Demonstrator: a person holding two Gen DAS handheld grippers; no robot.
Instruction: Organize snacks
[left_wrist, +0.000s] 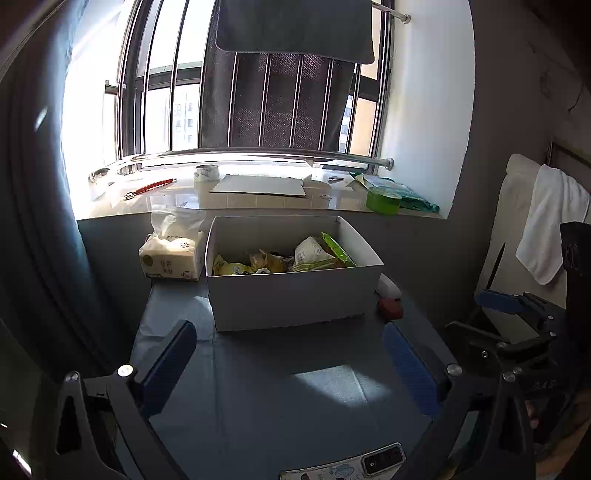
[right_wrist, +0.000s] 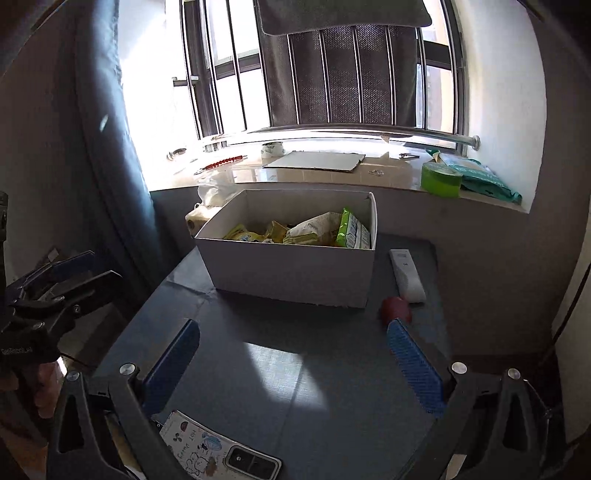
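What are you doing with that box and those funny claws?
A person is tidying snacks using two claws. The white box on the table already holds several snack packets. The left hand-held gripper and the right hand-held gripper both hover open and empty in front of the box. A red object and a white remote lie beside the box, and a phone lies nearby.

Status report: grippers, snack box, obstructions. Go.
Left gripper open, empty. Right gripper open, empty. Snacks in white box. Red object, remote beside box.
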